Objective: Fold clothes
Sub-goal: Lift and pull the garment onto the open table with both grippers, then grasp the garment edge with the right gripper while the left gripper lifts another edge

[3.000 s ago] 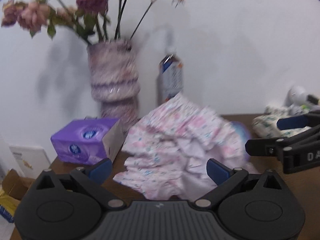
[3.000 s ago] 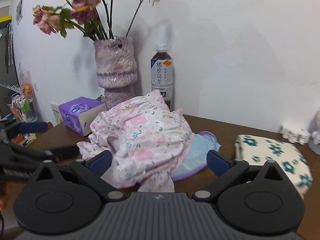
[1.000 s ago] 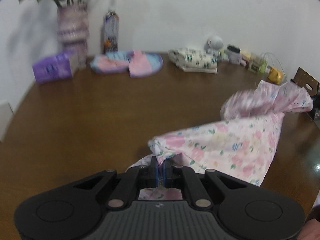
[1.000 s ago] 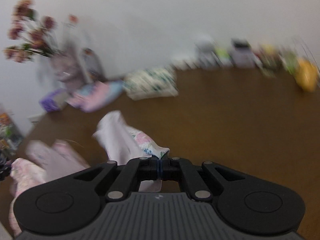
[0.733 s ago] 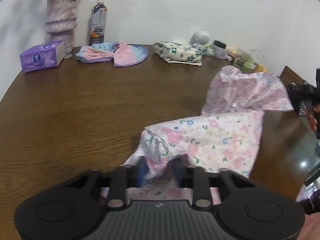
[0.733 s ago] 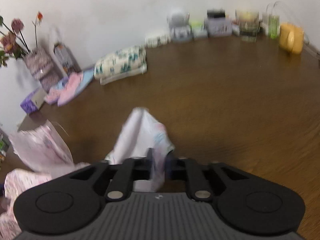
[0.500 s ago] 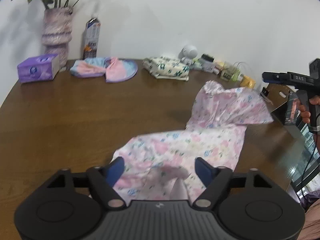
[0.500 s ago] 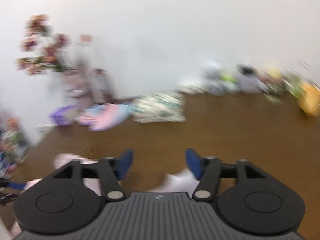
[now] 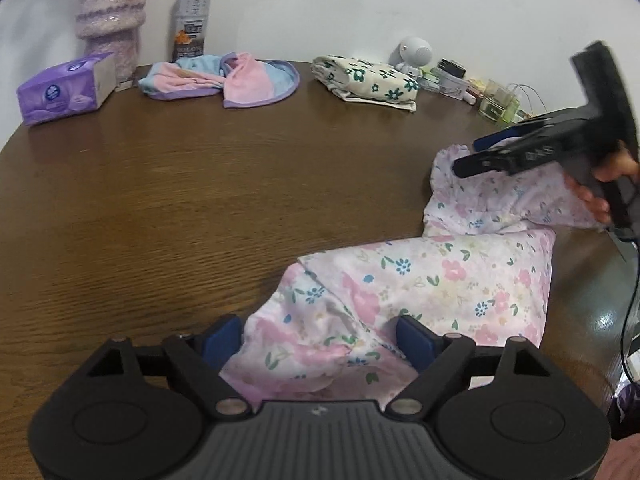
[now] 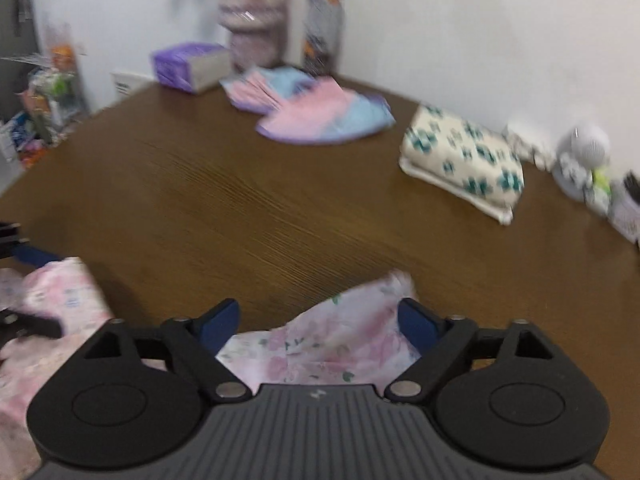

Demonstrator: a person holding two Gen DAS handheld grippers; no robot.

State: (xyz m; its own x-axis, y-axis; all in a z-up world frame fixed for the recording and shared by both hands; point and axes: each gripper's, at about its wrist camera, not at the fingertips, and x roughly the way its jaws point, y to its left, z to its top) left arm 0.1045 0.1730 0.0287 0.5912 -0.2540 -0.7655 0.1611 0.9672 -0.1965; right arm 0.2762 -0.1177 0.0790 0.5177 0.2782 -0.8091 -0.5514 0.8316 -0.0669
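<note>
A pink floral garment (image 9: pixel 420 280) lies crumpled on the brown wooden table (image 9: pixel 200 184), stretching from the near edge toward the right. My left gripper (image 9: pixel 320 338) is open, its blue pads on either side of the garment's near end. In the right wrist view the same garment (image 10: pixel 332 340) shows between the spread pads of my open right gripper (image 10: pixel 320 322). From the left wrist view the right gripper (image 9: pixel 520 152) hovers over the garment's far right bunch, held by a hand (image 9: pixel 600 188).
At the back stand a vase (image 9: pixel 108 20), a drink bottle (image 9: pixel 192 8) and a purple tissue box (image 9: pixel 64 88). A pink and blue cloth (image 9: pixel 224 78) and a folded floral cloth (image 9: pixel 364 80) lie near the wall, with small items (image 9: pixel 452 76) at the back right.
Both grippers carried the floral garment from the back pile to the near table, then opened and let it go. It now lies on the table.
</note>
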